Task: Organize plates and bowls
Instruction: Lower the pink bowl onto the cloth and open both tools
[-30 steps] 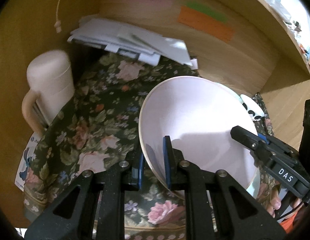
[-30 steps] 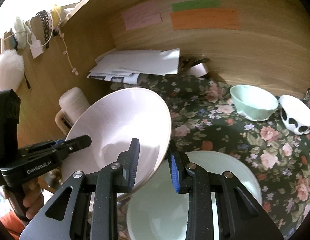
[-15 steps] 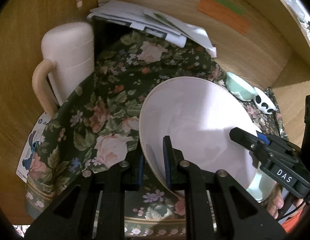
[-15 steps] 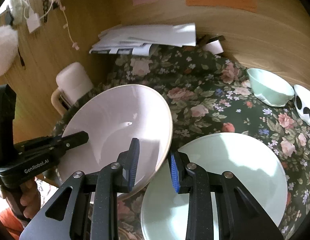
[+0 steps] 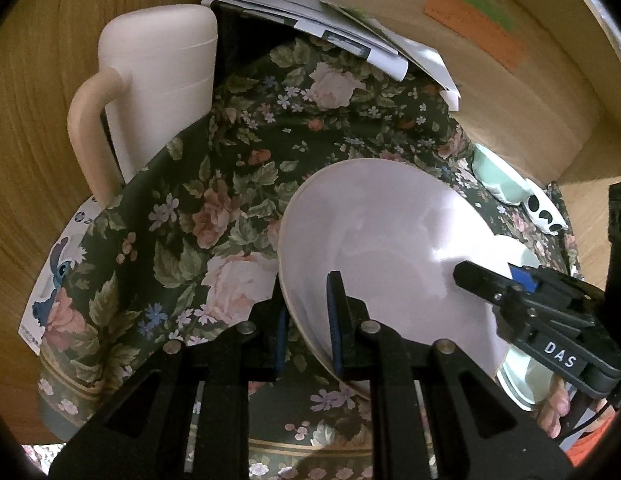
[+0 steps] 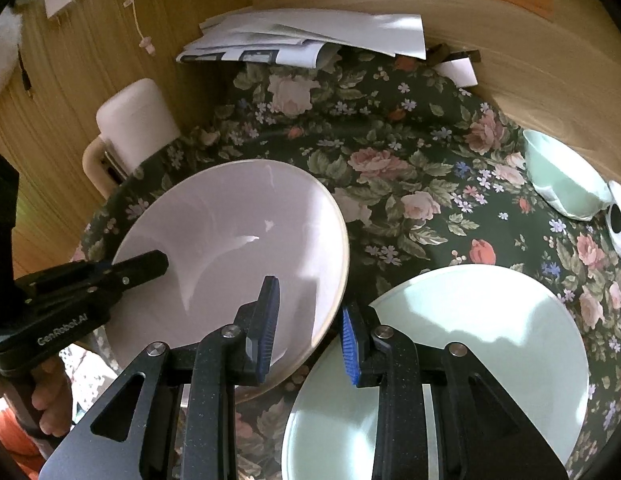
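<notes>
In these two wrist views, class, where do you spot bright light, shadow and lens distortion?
Right wrist view: sunlight brightens the papers and green plate, where gripper shadows fall; a small glint marks the pink plate. Left wrist view: dimmer, warmer. Both: fisheye bends the wooden wall, corners black.

A floral cloth [image 6: 422, 184] covers the surface, bearing 1 green plate [image 6: 490, 340], papers [image 6: 310, 40] and 2 small bowls [image 6: 562, 184].

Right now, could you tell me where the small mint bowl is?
The mint bowl sits far right in the right wrist view, on the floral cloth by the wooden wall, beside the black-and-white bowl.
</notes>
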Action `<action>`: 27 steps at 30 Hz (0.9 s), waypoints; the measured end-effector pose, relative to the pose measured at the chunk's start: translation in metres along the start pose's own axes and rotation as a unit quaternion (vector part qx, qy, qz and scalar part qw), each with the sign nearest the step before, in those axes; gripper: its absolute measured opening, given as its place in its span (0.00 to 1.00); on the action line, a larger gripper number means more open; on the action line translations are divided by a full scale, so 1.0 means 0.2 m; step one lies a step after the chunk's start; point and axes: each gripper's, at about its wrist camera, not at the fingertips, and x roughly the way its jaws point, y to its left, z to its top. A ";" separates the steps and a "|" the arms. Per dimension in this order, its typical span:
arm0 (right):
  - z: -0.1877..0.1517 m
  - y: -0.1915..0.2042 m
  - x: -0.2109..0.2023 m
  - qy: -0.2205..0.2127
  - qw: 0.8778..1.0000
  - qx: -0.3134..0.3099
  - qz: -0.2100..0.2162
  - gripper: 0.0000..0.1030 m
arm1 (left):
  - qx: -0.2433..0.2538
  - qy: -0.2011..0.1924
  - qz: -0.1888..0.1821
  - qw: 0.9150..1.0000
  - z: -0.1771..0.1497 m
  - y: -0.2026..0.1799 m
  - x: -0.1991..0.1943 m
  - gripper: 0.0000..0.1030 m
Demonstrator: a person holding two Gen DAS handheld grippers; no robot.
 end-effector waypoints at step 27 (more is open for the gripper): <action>0.02 -0.14 -0.38 -0.108 0.994 0.019 0.020 0.56 | 0.045 -0.112 0.004 0.993 0.10 -0.21 -0.30 0.68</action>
